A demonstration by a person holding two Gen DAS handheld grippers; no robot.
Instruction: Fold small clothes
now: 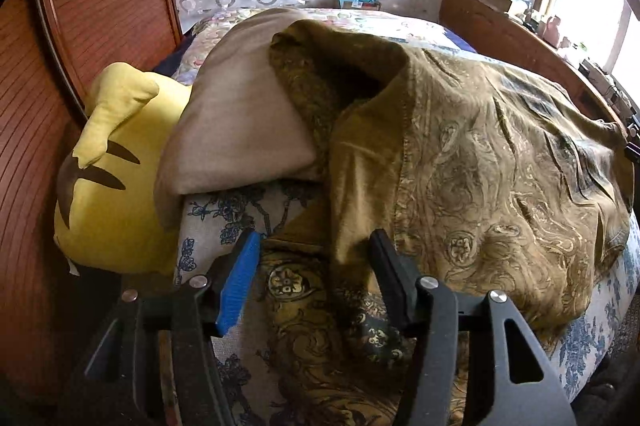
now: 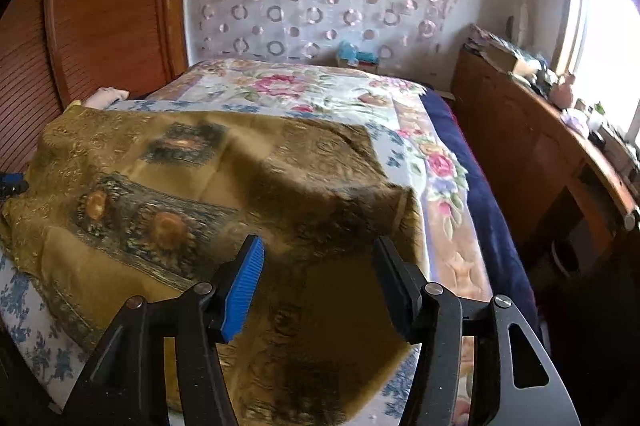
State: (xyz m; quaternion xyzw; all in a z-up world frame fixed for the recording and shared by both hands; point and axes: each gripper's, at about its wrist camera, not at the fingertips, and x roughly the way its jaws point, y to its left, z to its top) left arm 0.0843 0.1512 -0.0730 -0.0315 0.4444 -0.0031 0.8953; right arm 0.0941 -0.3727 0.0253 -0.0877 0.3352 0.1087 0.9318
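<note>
Both grippers, left (image 1: 316,282) and right (image 2: 318,284), hover with fingers spread, pinching nothing, over an olive patterned cloth (image 2: 208,186) on the bed (image 2: 304,86). Soft, light and limp, it looks best taken at a hemmed corner.

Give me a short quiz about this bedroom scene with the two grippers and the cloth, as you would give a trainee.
1. True or false: the left gripper is clamped shut on the olive patterned cloth.
2. What lies against the wooden headboard, left of the beige pillow?
A. a yellow cushion
B. a red blanket
C. a stack of books
3. Fill in: in the right wrist view, the right gripper hovers with its jaws ____ over the cloth.

Key
1. False: its jaws stand apart, with cloth lying below and between them.
2. A, the yellow cushion.
3. Open; the cloth lies spread on the floral bedspread.
</note>
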